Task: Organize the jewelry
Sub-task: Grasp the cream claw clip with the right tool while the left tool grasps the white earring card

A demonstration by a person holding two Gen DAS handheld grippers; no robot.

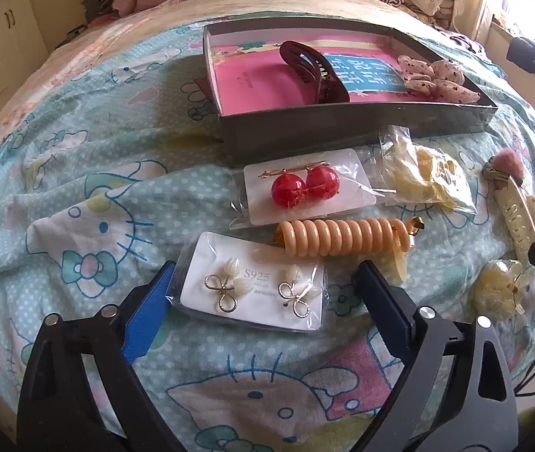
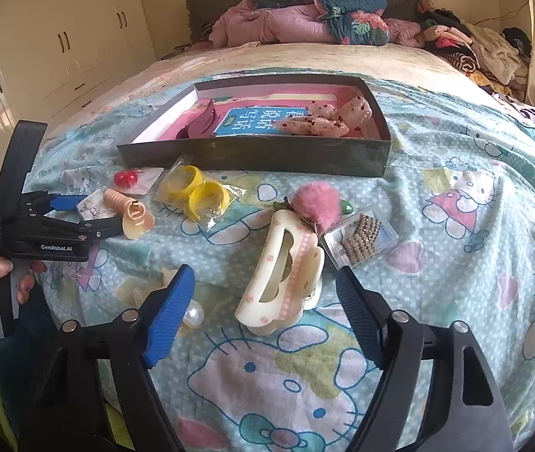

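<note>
Lying on your cartoon-cat bedspread [image 1: 90,203], in front of the dark box's [image 1: 343,128] near wall, the jewelry spreads in a loose row. Leftmost from your left wrist view is the earring card [image 1: 252,290], white, sealed in clear plastic, printed S925, carrying two gold bow-shaped earrings with pale flower beads. Your left gripper [image 1: 263,293] stands wide open around that card: the blue pad sits just beside the card's left edge and the dark pad is near its right edge, with neither visibly pressing it. Beyond the card lie a peach spiral hair tie [image 1: 343,239] and a carded pair of red balls [image 1: 303,186], then a bag of yellow pieces [image 1: 429,180].

Further right, your right gripper [image 2: 265,297] is also open, its jaws a little narrower, straddling the cream claw clip [image 2: 282,275], which has pink checks and small flowers. That clip rests on the bedspread between the pads, touching neither. A pink pompom clip [image 2: 314,199] lies just beyond it, and a small clear case of rhinestone pieces [image 2: 361,241] sits beside that. Inside the box lie a dark red claw clip [image 1: 312,71] and a speckled pink bow [image 1: 433,75].
</note>
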